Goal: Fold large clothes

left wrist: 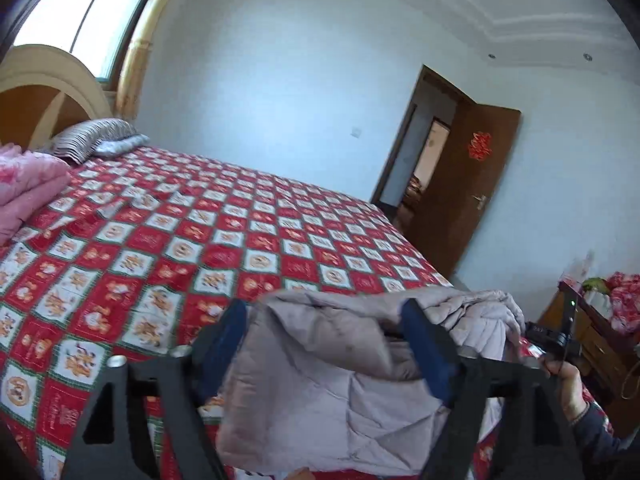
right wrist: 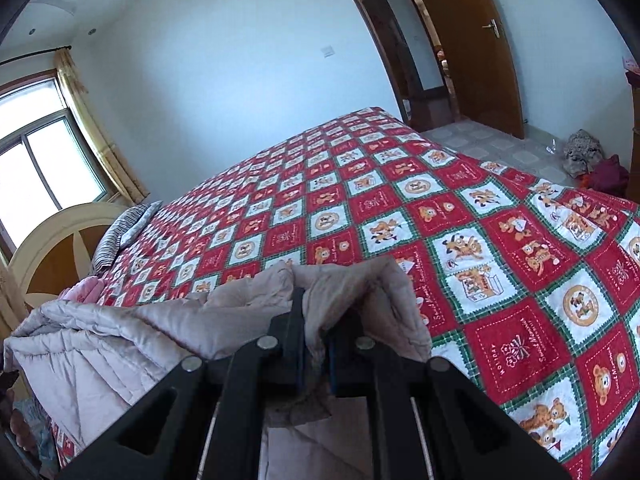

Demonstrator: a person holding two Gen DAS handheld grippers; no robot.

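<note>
A pale grey-pink quilted coat [left wrist: 320, 364] hangs bunched between my two grippers over the near edge of the bed [left wrist: 240, 240]. My left gripper [left wrist: 324, 340] stands wide open with the coat's fabric draped between and over its blue-padded fingers [left wrist: 228, 340]. My right gripper [right wrist: 316, 328] is shut on a bunched edge of the coat [right wrist: 340, 292]. The right gripper and the hand that holds it also show in the left wrist view [left wrist: 548, 340] at the coat's far end.
The bed has a red and white cartoon-check cover [right wrist: 480, 240]. A striped pillow [left wrist: 92, 140] and a folded pink quilt [left wrist: 24, 188] lie by the headboard. An open brown door [left wrist: 468, 184] stands beyond. A wooden dresser [left wrist: 592, 336] is at the right. Clothes lie on the floor [right wrist: 588, 156].
</note>
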